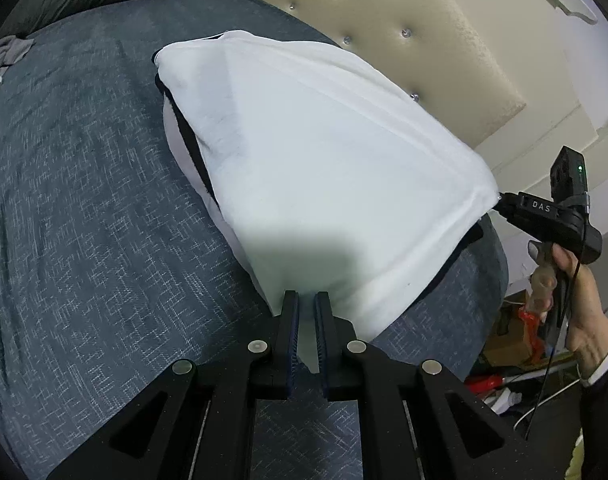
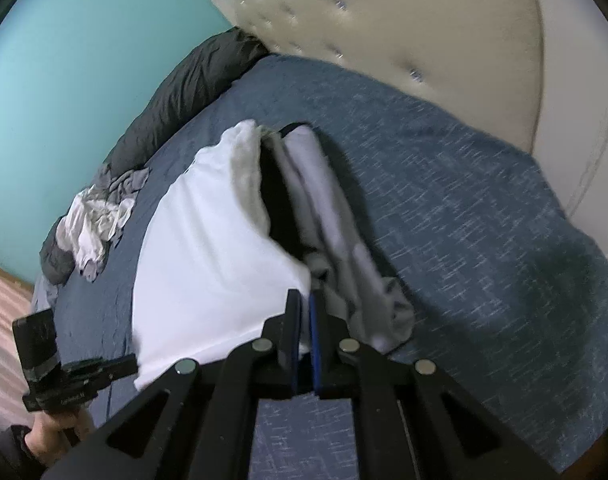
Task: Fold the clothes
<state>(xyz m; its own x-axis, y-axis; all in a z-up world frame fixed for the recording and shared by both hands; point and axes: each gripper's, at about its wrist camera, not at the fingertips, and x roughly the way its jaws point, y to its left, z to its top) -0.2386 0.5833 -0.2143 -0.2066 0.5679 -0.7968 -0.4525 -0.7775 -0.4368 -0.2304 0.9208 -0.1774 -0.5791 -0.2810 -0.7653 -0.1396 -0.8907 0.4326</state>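
Blue bedspread (image 1: 84,200) fills your left wrist view: your left gripper (image 1: 306,304) has its jaws clenched on the white garment's (image 1: 324,152) near edge. Your right wrist view shows your right gripper (image 2: 304,300) pinching another corner, the garment on the bed.

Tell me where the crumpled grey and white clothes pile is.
In the right wrist view the crumpled clothes pile lies at the left, on the blue bedspread, beside the dark duvet and left of the white garment.
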